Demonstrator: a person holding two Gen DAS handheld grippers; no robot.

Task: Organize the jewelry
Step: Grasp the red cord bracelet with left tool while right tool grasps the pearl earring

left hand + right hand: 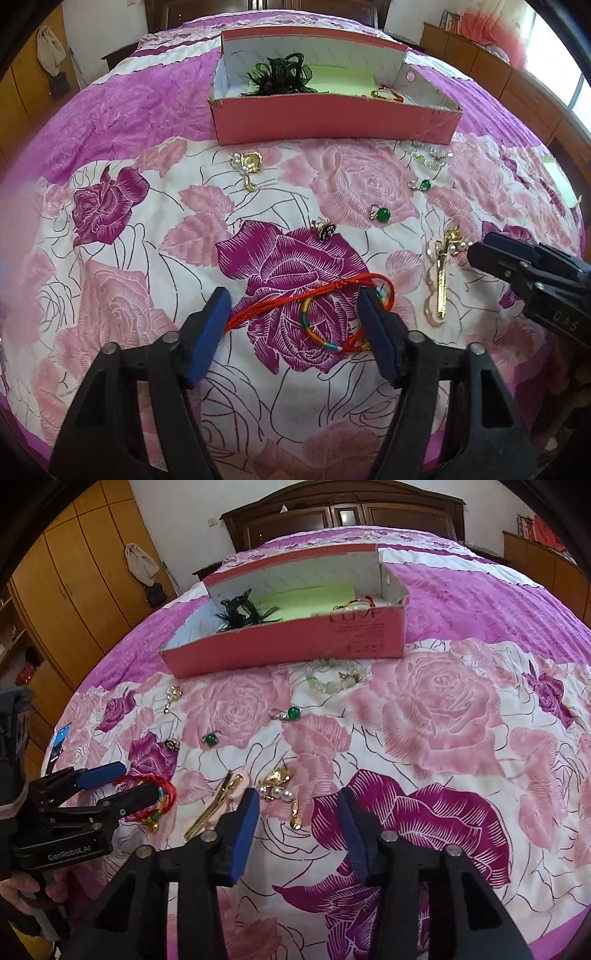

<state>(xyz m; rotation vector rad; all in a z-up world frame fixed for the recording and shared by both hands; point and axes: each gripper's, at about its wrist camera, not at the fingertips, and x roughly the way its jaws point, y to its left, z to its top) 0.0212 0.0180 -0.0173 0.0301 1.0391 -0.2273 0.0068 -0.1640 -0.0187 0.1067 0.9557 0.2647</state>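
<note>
1 red cord bracelet, 2 green pendants, 1 box

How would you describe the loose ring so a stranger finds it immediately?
Start at the pink box on the floral bedspread. In front of it, left of the two green-stone earrings, lies the ring. It alone has a dark, black-patterned top.

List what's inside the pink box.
Inside the pink box: a black ribbon hair accessory, a light green paper, and a red corded piece. The near wall hides the floor's front.
</note>
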